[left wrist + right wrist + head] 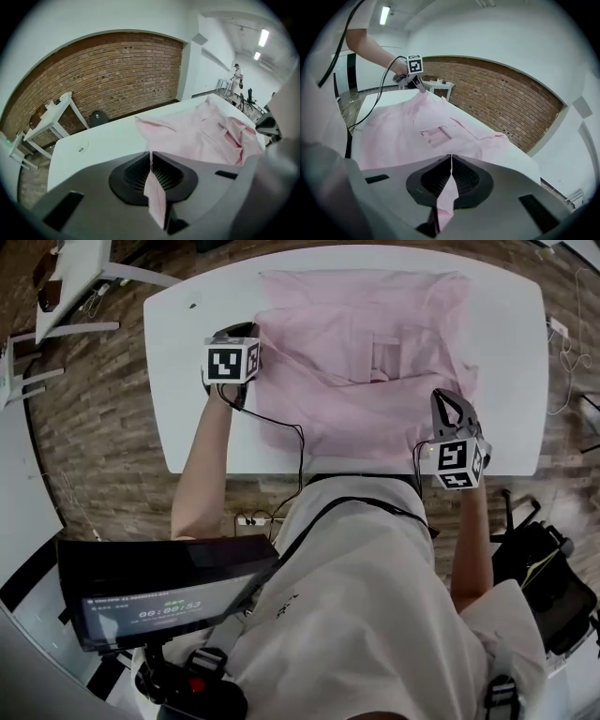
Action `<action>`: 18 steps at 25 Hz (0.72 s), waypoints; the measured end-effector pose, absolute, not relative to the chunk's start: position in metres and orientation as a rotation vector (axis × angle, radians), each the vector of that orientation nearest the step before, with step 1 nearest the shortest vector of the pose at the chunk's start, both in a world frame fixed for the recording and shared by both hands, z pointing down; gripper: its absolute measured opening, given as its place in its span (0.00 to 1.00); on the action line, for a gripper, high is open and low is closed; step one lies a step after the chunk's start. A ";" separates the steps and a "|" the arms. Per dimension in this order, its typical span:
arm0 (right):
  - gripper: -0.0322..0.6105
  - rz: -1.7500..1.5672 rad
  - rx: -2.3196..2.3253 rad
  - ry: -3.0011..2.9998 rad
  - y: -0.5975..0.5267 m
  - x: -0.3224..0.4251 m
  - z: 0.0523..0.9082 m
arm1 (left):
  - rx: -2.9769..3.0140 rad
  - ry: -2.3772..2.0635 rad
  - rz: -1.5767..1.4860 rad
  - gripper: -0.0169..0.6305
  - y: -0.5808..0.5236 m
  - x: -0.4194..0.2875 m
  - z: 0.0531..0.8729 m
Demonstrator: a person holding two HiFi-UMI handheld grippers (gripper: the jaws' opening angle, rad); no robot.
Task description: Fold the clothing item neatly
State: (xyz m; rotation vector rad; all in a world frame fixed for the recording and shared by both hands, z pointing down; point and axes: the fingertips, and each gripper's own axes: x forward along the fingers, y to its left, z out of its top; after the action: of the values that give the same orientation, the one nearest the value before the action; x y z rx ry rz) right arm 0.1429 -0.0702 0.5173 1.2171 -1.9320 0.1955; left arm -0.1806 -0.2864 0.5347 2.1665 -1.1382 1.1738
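The pink shirt (366,352) lies spread on the white desk (178,381), while the left gripper (253,336) and right gripper (442,399) each pinch its fabric between tightly closed fingers.

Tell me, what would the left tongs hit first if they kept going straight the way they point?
The left tongs pinch the pink shirt; straight ahead lies more of that shirt on the white table. Likely cloth first, then tabletop.

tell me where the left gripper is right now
In the head view the left gripper is at the left, over the white table, shut on a fold at the left edge of the pink shirt, across from the right gripper.
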 end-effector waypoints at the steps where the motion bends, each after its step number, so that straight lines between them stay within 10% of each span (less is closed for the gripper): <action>1: 0.07 0.195 1.216 -1.921 -0.070 0.147 0.518 | 2.150 -1.146 1.147 0.06 -0.293 -0.179 0.535; 9: 0.07 0.212 1.177 -1.848 -0.065 0.155 0.530 | 2.002 -1.146 1.085 0.07 -0.333 -0.185 0.565; 12: 0.07 0.216 1.162 -1.848 -0.065 0.154 0.535 | 2.004 -1.160 1.075 0.35 -0.344 -0.187 0.568; 18: 0.07 0.259 1.207 -1.869 -0.065 0.161 0.535 | 2.138 -1.155 1.085 0.35 -0.331 -0.181 0.539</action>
State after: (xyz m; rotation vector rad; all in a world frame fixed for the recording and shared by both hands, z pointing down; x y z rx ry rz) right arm 0.1611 -0.0645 0.5348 1.2073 -1.8688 0.2590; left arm -0.1808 -0.3312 0.5394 2.1379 -1.1547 1.0855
